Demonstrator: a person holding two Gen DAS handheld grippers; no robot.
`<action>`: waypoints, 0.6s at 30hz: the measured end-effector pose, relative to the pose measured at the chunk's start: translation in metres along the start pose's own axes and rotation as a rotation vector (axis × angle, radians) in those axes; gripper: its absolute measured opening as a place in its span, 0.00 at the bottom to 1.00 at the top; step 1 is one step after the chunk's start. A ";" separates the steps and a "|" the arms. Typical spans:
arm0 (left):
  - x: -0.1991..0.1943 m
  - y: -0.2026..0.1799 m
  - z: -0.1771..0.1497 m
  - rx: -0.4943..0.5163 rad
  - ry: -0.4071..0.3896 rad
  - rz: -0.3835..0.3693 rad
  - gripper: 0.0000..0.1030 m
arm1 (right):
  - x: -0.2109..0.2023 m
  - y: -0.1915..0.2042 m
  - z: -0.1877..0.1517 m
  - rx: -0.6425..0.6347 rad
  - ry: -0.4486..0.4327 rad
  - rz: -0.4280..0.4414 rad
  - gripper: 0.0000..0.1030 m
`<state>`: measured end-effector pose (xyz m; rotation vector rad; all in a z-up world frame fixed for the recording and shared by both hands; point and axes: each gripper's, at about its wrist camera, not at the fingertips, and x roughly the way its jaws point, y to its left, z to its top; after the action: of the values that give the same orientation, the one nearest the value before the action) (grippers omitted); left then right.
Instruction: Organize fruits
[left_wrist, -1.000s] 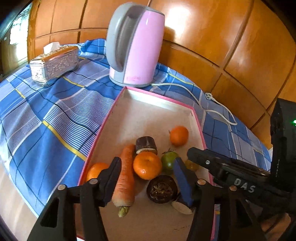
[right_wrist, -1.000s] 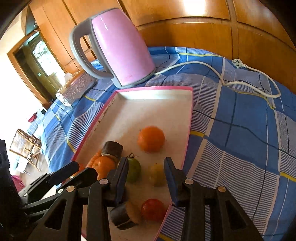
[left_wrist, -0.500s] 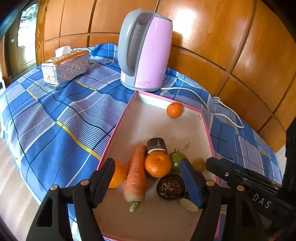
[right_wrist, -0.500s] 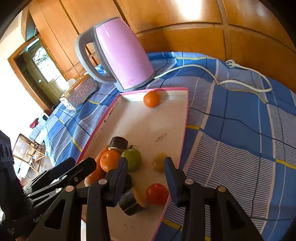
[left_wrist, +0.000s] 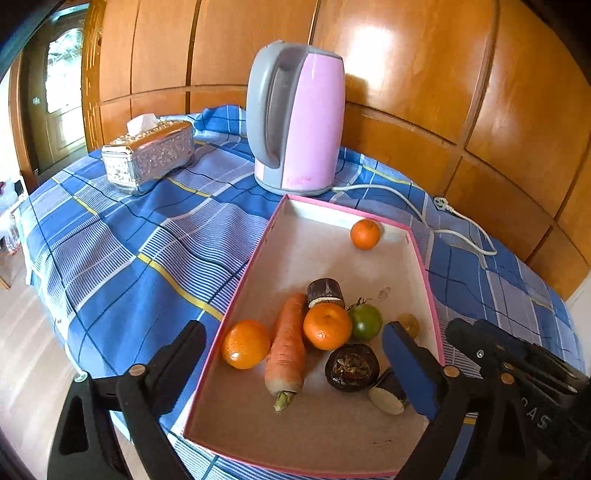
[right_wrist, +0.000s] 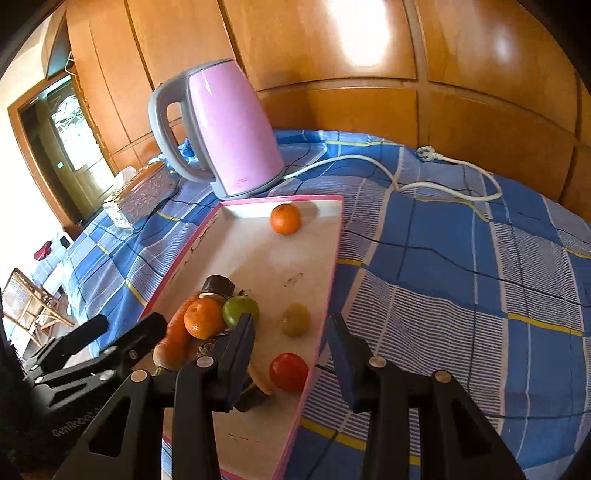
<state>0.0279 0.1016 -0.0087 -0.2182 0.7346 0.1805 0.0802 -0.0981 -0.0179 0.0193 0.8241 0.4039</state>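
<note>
A pink-rimmed tray (left_wrist: 242, 280) holds a carrot (left_wrist: 288, 343), two oranges (left_wrist: 327, 326) (left_wrist: 245, 344), a green tomato (left_wrist: 365, 322), a dark mangosteen (left_wrist: 352, 367) and a dark cut piece (left_wrist: 325, 293). A third orange (left_wrist: 365, 234) lies alone at the far end. My left gripper (left_wrist: 293, 330) hovers above the near fruits. Its jaws are opening wide and its pads touch nothing. My right gripper (right_wrist: 291, 325) hangs partly open over a yellowish fruit (right_wrist: 295, 319) and a red tomato (right_wrist: 288, 371), gripping neither.
A pink kettle (left_wrist: 295, 122) stands behind the tray, its white cord (left_wrist: 424, 210) trailing right across the blue checked cloth (left_wrist: 129, 240). A silver tissue box (left_wrist: 147, 155) sits at the far left. The table edge drops to the floor on the left.
Both grippers have drawn back and up from the tray. The left jaws have spread much wider. One orange has gone from the tray's middle to its far end.
</note>
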 end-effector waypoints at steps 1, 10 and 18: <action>-0.002 0.000 0.000 -0.001 -0.008 0.008 0.98 | -0.003 0.000 -0.001 0.000 -0.009 -0.008 0.40; -0.013 -0.003 -0.007 0.023 -0.030 0.056 1.00 | -0.015 -0.001 -0.016 -0.017 -0.029 -0.047 0.40; -0.022 -0.008 -0.014 0.039 -0.057 0.073 1.00 | -0.016 -0.006 -0.029 -0.005 -0.006 -0.073 0.40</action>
<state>0.0048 0.0885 -0.0031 -0.1489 0.6893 0.2410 0.0513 -0.1136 -0.0275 -0.0147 0.8152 0.3370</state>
